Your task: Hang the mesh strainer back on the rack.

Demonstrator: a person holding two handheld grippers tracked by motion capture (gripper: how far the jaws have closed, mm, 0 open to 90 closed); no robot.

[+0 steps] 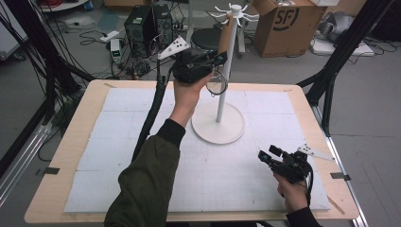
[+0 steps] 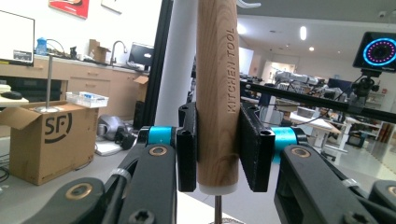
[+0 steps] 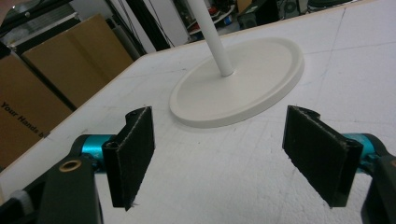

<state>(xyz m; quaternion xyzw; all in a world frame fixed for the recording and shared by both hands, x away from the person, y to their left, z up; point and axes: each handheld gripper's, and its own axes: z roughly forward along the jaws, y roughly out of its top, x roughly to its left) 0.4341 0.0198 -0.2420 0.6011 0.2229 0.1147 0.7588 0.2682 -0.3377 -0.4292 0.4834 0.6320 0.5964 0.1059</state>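
Left tool (image 1: 215, 60) raised beside the upper pole of the white stand (image 1: 218, 124), clamped on the wooden handle (image 2: 217, 93) of a kitchen utensil stamped "KITCHEN TOOL"; handle upright, its wire ring end (image 1: 217, 86) dangling just below, touching or near the pole. Top hooks (image 1: 235, 13) of the stand sit above the handle and I cannot tell whether it hangs from one, so by my reading the hang is at mid-stage: utensil brought to the stand, seating and release left. Right tool (image 1: 267, 156) low over the bench (image 1: 71, 142), well right of the stand's base, jaws wide apart, nothing between them.
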